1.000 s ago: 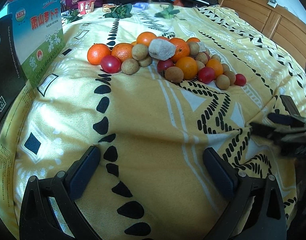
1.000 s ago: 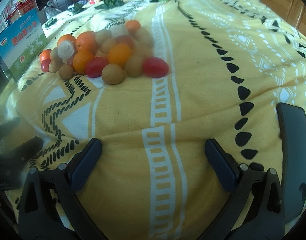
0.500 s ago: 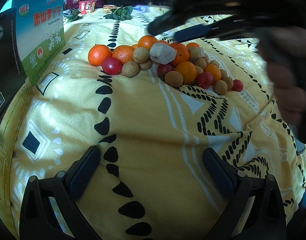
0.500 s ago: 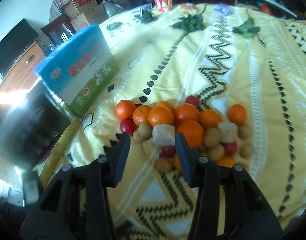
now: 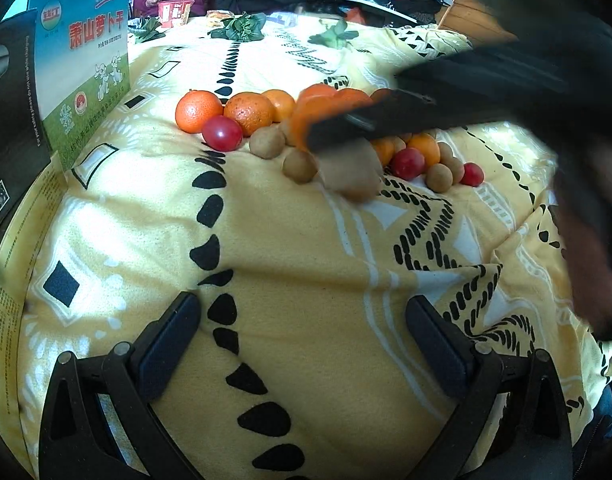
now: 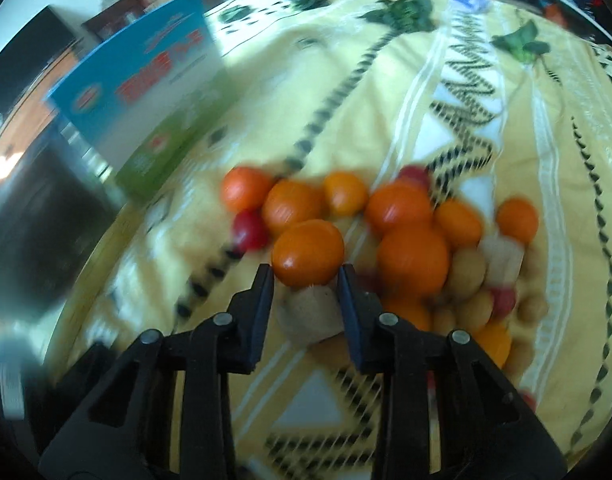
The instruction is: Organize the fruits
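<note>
Now the right tool (image 6: pixel 306 276) closes on a glossy orange (image 6: pixel 308 252).

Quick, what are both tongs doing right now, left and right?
Left tongs: open, empty, over the yellow cloth.
Right tongs: closing on an orange between the fingers.

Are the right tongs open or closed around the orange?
Closing: the right tongs have an orange between their fingertips, touching both pads.
</note>
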Available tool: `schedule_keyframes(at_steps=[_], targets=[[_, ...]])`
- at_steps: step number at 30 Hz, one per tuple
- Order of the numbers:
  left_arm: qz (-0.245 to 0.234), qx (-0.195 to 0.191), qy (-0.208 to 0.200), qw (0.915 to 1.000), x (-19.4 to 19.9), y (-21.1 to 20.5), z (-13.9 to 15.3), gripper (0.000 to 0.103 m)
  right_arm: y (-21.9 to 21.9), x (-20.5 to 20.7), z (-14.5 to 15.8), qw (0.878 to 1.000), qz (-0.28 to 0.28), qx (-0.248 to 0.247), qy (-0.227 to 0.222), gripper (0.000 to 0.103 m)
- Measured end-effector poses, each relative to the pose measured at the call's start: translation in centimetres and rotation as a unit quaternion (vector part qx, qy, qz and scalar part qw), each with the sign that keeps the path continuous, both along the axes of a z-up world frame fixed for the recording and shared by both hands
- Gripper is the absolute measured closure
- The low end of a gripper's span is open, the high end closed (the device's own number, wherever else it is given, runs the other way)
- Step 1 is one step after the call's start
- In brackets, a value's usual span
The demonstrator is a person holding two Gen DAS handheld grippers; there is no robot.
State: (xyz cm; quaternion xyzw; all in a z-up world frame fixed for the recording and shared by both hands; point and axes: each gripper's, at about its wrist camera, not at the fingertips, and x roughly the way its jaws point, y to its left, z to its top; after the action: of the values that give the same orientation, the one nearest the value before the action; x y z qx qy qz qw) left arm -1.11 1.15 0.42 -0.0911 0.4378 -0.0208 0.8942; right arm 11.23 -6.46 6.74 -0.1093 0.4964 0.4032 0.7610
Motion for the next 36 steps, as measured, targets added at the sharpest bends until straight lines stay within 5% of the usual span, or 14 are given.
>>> schedule_keyframes(at_steps=[6, 14, 18, 20, 23, 31, 36], targets=[[0.0, 0.007, 0.003, 1.0, 0.2, -0.2, 0.0, 0.0, -8.3, -6.2, 3.0, 0.996, -0.056, 0.075, -0.002, 0.076], [-0.002, -0.024, 0.006, 0.9997, -0.1, 0.5, 0.6, 0.001, -15.8, -7.8, 0.3, 0.987, -0.153, 0.045, 0.001, 0.076], [0.01, -0.054, 0.005, 0.9985, -0.6, 1.2, 1.3, 0.005, -15.9, -8.6, 0.6, 0.989, -0.13, 0.063, -0.007, 0.076], [0.015, -0.055, 0.001, 0.9984, -0.6, 1.2, 1.7, 0.018, -15.7, -9.0, 0.6, 0.99, -0.122, 0.071, -0.005, 0.076], [0.013, -0.049, -0.013, 0.9986, -0.3, 0.9, 2.5, 0.025, -15.7, -9.3, 0.2, 0.989, -0.12, 0.086, 0.002, 0.076], [-0.019, -0.052, -0.015, 0.9984, 1.6, -0.4, 3.4, 0.029, -15.9, -9.6, -0.6, 0.988, -0.12, 0.095, 0.018, 0.076], [-0.017, -0.055, 0.007, 0.9983, 2.3, 0.0, 1.9, 0.04, -15.6, -9.6, -0.6, 0.988, -0.117, 0.096, 0.019, 0.076]])
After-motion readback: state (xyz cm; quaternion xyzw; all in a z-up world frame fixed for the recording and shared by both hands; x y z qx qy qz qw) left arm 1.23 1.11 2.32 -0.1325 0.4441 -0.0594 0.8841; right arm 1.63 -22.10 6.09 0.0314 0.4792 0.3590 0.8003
